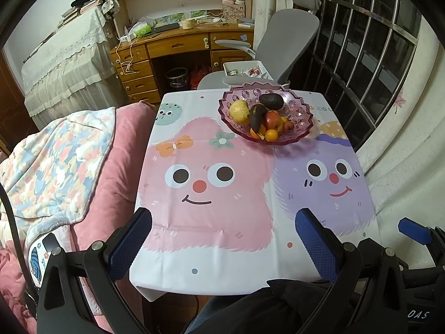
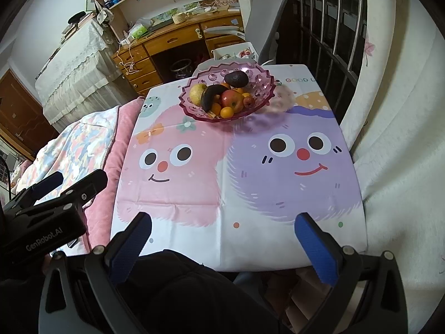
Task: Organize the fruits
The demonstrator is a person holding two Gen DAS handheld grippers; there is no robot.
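A pink glass bowl (image 1: 303, 135) (image 2: 194, 112) stands at the far end of the table (image 1: 222, 272) (image 2: 250, 250). It holds a yellow pear (image 1: 238, 110) (image 2: 197, 92), a dark banana (image 1: 256, 118) (image 2: 212, 94), a red apple (image 1: 272, 120) (image 2: 232, 98), an avocado (image 1: 271, 101) (image 2: 235, 78) and small oranges (image 1: 271, 135) (image 2: 226, 112). My left gripper (image 1: 224, 236) is open over the table's near edge, holding nothing. My right gripper (image 2: 224, 236) is open too, low at the near edge, far from the bowl.
A bed with a pink quilt (image 1: 111, 167) lies along the table's left side. A grey office chair (image 1: 281, 41) and a white tray (image 1: 244, 69) stand behind the bowl. A barred window (image 1: 375, 41) and wall run on the right. A wooden desk (image 1: 167, 47) is at the back.
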